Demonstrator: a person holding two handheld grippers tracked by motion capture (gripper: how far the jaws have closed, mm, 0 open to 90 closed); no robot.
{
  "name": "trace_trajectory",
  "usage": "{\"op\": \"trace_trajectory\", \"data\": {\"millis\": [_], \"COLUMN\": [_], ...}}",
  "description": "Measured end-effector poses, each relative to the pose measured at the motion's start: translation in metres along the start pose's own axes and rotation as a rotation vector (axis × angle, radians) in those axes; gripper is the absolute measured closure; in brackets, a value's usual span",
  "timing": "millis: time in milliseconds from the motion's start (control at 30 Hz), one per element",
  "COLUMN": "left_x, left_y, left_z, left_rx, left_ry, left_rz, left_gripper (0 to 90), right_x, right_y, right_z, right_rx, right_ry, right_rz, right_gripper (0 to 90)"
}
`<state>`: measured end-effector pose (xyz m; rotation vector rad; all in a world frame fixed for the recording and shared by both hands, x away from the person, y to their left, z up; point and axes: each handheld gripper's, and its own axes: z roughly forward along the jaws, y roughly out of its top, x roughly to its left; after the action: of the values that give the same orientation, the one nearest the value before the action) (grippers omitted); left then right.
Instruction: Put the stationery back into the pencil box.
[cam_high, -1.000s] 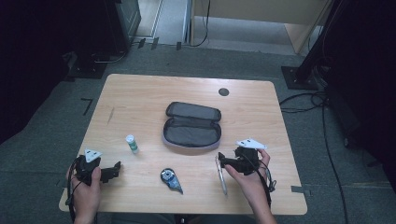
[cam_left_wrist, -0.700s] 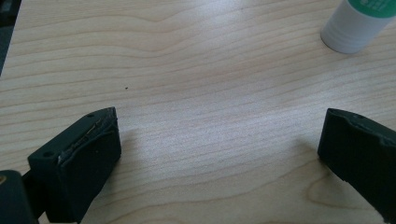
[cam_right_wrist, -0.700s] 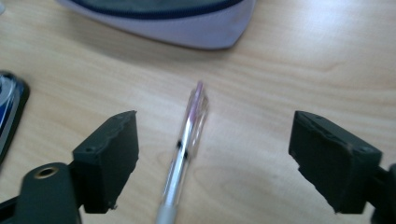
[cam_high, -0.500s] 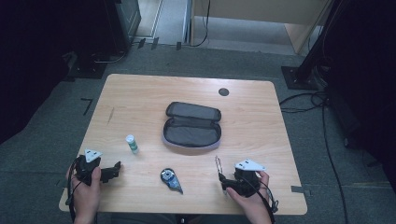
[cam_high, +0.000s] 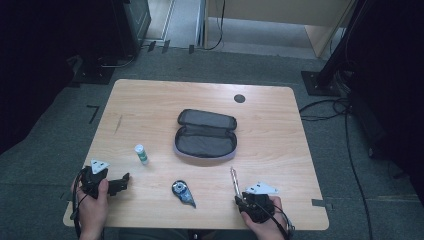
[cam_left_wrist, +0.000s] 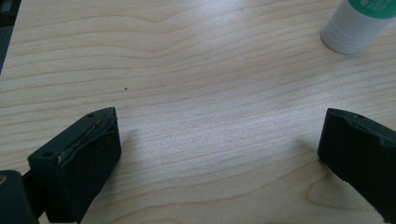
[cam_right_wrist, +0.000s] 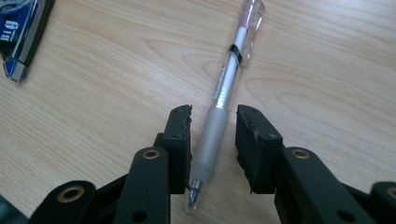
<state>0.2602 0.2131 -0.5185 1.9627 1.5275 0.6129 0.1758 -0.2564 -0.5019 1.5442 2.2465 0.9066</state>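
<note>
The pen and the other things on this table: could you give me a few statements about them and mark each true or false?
1. The right gripper has its jaws on either side of the pen, with gaps showing. True.
2. The pen lies inside the case. False: it lies on the table, nearer the person than the case.
3. The case is open. True.
4. The left gripper holds the glue stick. False: its jaws stand wide apart over bare wood, with the stick beyond them.
5. The correction tape sits between the two hands. True.
6. The glue stick stands on the case. False: it is on the table, left of it.
</note>
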Motion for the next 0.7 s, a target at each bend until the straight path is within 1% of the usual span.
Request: {"op": "trace_trajectory", "data": {"millis": [67,167,200,300,333,400,567,633,700], "left_x": [0.0000,0.0000,0.0000,0.0000,0.0000,0.0000,0.0000,-0.0001,-0.0001], "left_y": [0.0000,0.0000,0.0000,0.0000,0.0000,0.0000,0.0000,0.0000,0.0000], "left_z": [0.0000,0.0000,0.0000,0.0000,0.0000,0.0000,0.0000,0.0000,0.0000], "left_rx": [0.000,0.000,0.000,0.000,0.000,0.000,0.000,0.000,0.000], "left_ry": [0.000,0.000,0.000,0.000,0.000,0.000,0.000,0.000,0.000], "left_rz": [0.000,0.000,0.000,0.000,0.000,0.000,0.000,0.000,0.000], "left_gripper": [0.0,0.0,0.0,0.0,0.0,0.0,0.0,0.0,0.0], "right_x": [0.0017,0.0037,0.0038,0.0036,0.0040,0.0045,0.0021,0.0014,0.0013], "right_y": [0.0007,-0.0006,-0.0007,-0.0009,-0.0012,-0.0014,-0.0020,-0.0025,-0.0026], "right_z": [0.0006,0.0025,0.0025,0.0025,0.0023,0.0023,0.0026,0.0027,0.0027], "right_rx": [0.000,0.013,0.013,0.012,0.013,0.014,0.007,0.003,0.001], "right_ry": [-0.008,-0.030,-0.031,-0.034,-0.038,-0.038,-0.010,-0.006,-0.006], "right_rz": [0.000,-0.019,-0.019,-0.025,-0.039,-0.044,-0.059,-0.070,-0.065], "right_gripper": [69.0,71.7,73.4,74.6,75.4,75.9,77.4,77.2,77.3]}}
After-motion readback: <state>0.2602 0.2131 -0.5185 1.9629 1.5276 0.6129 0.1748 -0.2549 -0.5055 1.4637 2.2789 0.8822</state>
